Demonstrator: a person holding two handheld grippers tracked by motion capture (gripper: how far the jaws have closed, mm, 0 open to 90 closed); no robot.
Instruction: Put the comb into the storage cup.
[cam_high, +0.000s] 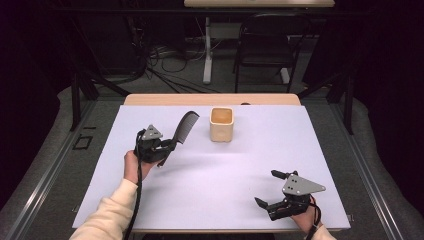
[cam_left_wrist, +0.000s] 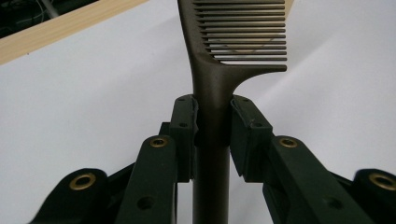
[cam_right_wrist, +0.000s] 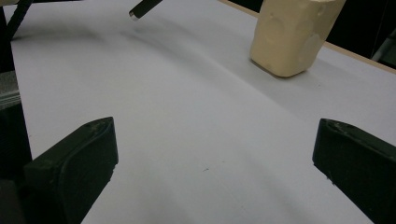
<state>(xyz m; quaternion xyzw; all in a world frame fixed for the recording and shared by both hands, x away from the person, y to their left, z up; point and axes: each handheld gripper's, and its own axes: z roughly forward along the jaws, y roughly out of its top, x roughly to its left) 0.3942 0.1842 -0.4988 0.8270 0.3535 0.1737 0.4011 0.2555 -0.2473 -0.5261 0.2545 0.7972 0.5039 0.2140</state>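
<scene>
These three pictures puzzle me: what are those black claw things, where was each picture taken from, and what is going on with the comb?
No robot here: a person holds a hand tool with two black jaws in each hand. The high view looks down on the table from above. The other two come from small cameras riding on each tool, looking along its jaws. The left gripper is shut on the handle of a dark comb, teeth pointing away toward a cream cup that stands upright on the white cover. The right gripper rests near the table's front edge, jaws wide apart, holding nothing. Behind the table stand a chair and cables.

Comb (cam_left_wrist: 219, 70) tip and cup (cam_right_wrist: 292, 35) top cut off.
</scene>
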